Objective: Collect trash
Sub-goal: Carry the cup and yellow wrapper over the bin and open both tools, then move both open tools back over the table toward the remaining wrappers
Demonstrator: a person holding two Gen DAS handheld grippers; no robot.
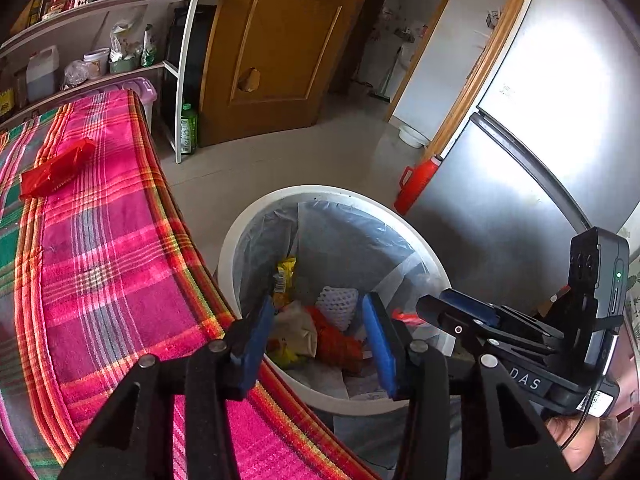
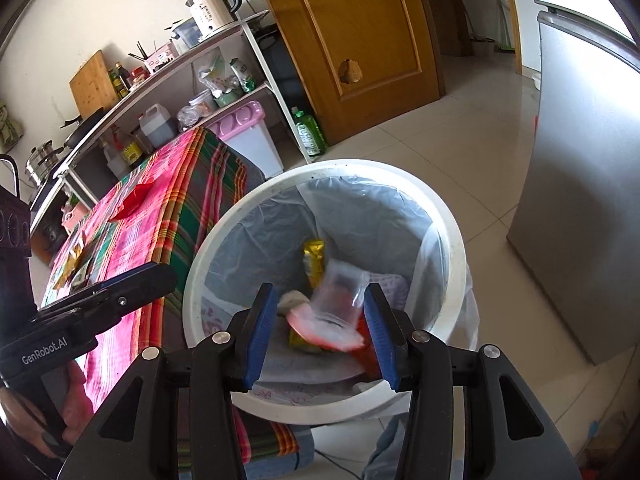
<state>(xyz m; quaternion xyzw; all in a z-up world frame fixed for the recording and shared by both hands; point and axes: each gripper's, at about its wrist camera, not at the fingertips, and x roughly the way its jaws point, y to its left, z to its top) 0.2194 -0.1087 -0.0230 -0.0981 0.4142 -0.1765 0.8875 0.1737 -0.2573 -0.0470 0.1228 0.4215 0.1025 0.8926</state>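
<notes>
Trash gathers in the round white plastic bin [image 1: 240, 240] lined with a thin grey plastic bag [image 1: 344, 232], which stands on the tiled floor just beside the table draped in a pink, red and green plaid cloth [image 1: 112, 248]. Both hand-held tools hang above this bin, pointing down into it.

Seen from its own camera, the left gripper [image 1: 320, 334] stands with its blue pads apart and nothing between them; in line with the gap, on the bin's bottom, lie a yellow snack wrapper [image 1: 285, 280], a white foam net sleeve [image 1: 336, 304], a pale crumpled bag [image 1: 296, 330] and an orange-red wrapper [image 1: 336, 342].

The right gripper [image 2: 320, 332] also has its jaws parted. A clear plastic bag with a red edge [image 2: 336, 312] appears blurred between its blue pads and over the bin's mouth; whether it touches the right-hand pad cannot be told, and the pads do not squeeze it. Under it show a gold-yellow wrapper [image 2: 314, 260] and other litter.

Away from the bin, on the plaid cloth, a flat red plastic packet [image 1: 56, 170] lies well clear of both grippers, and at the cloth's end farthest from the bin a few small yellowish packets [image 2: 74, 264] rest.
</notes>
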